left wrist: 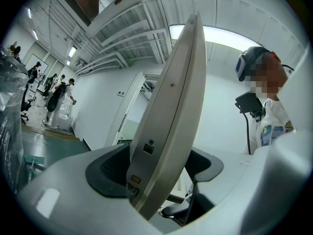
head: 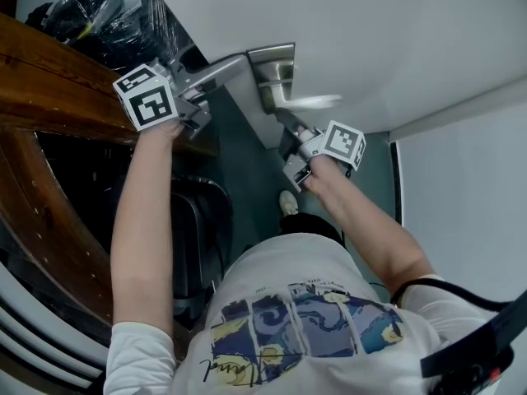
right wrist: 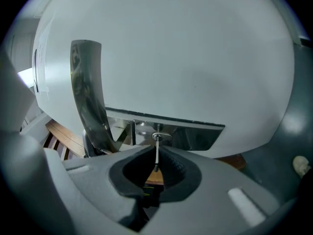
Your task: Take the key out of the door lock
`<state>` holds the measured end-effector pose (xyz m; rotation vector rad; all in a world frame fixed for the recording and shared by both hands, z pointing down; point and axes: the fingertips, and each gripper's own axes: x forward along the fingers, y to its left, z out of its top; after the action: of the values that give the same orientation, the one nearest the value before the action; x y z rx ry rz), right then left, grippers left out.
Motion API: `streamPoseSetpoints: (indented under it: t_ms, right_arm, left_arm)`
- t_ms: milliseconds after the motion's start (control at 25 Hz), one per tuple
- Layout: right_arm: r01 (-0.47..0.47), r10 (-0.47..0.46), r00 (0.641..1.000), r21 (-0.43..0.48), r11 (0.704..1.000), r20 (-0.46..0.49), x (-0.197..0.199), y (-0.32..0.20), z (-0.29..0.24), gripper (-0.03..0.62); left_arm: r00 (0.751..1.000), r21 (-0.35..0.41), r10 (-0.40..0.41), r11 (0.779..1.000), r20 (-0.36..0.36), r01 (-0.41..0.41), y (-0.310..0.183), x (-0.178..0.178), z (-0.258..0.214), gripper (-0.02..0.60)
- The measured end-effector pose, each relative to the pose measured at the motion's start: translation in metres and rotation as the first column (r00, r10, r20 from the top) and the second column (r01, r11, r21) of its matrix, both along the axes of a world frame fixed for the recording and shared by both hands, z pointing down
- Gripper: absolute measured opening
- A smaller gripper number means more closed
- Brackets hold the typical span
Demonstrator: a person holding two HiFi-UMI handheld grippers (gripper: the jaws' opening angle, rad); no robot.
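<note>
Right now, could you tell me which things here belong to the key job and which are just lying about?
Job: key, shut in right gripper; lock; door, its edge clamped by left gripper; door handle.
Lying about: wooden furniture; plastic-wrapped bundle; distant people.

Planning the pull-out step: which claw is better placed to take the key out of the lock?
Right. The right claw is already shut on the key, which sits in the lock. The left claw is clamped on the door edge, away from the key.
</note>
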<state>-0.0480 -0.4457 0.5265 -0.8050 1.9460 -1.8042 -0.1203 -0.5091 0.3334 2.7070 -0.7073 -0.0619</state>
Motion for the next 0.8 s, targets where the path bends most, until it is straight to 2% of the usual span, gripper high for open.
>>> streamPoseSetpoints:
  t_ms: [200,480,640,800]
  right_arm:
    - [-0.013,0.015,0.999,-0.045,0.999,0.03,0.003,0.013,0.0,0.025]
    - [-0.01,0.01,1.0,-0.054,0.999,-0.009,0.019,0.036,0.001,0.025]
    - [-0.004,0.003,1.0,-0.04,0.999,-0.019,0.026,0.047,0.002,0.025]
    - [0.008,-0.009,0.999,-0.026,1.0,-0.034,0.028,0.06,0.002,0.025]
  left_arm:
    - [1.0,-0.007,-0.004,1.0,0.001,0.004,-0.001,-0.001,0.001,0.345]
    - [1.0,-0.005,-0.023,1.0,-0.01,0.023,0.001,-0.001,-0.001,0.341]
    - [0.999,0.023,-0.038,0.999,-0.009,0.038,0.004,-0.003,-0.001,0.304]
    - [0.996,0.038,-0.084,0.996,-0.011,0.085,0.009,-0.012,-0.003,0.295]
